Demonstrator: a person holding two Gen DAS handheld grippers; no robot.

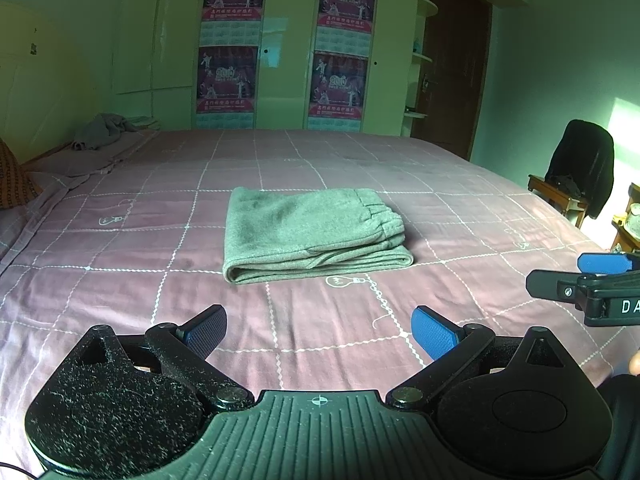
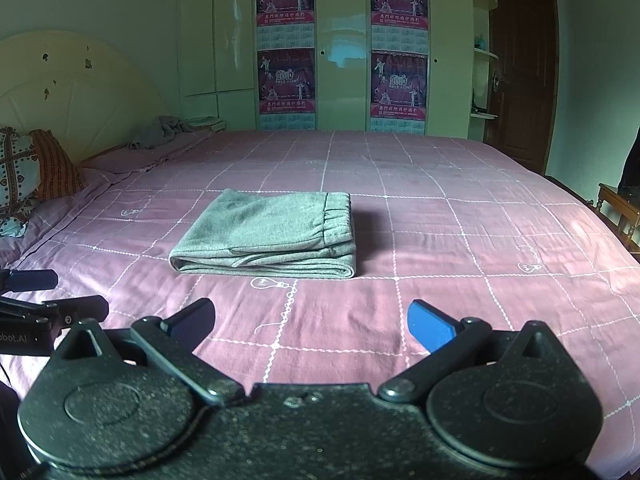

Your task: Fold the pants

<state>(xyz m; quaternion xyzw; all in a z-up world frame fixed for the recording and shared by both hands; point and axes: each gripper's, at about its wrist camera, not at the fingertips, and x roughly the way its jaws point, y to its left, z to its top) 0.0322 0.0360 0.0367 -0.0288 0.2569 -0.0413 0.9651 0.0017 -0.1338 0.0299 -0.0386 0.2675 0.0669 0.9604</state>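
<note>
Left wrist view: the left gripper (image 1: 319, 334) was seen with its blue-padded fingers (image 1: 434, 338) spread wide and nothing between them, held above the bedsheet (image 1: 120, 300) on the near side of the pants (image 1: 312, 232) and apart from them. The right gripper (image 1: 600, 280) was caught at the right edge of that view, beside the left one and likewise short of the pants. In the right wrist view the right gripper (image 2: 311, 326) was shown with its fingers parted wide and empty, also nearer the camera than the pants (image 2: 268, 232); the left gripper (image 2: 36, 296) was visible at the left edge. The pants were found folded into a compact grey rectangle, laid flat on the pink checked bedsheet, with the elastic waistband (image 2: 338, 218) at their right end and the stacked folded edges turned toward the grippers. A light-bulb print (image 2: 270, 283) on the sheet was seen just in front of the pants. Beyond the pants a crumpled grey cloth (image 2: 168, 130) lay at the far left corner of the bed, and behind it wardrobe doors covered with posters (image 2: 285, 52) were seen. Pillows (image 2: 28, 176) were placed left of the pants, by the headboard (image 2: 72, 80). A chair draped with dark clothing (image 1: 582, 166) stood to the right of the pants, off the bed.
</note>
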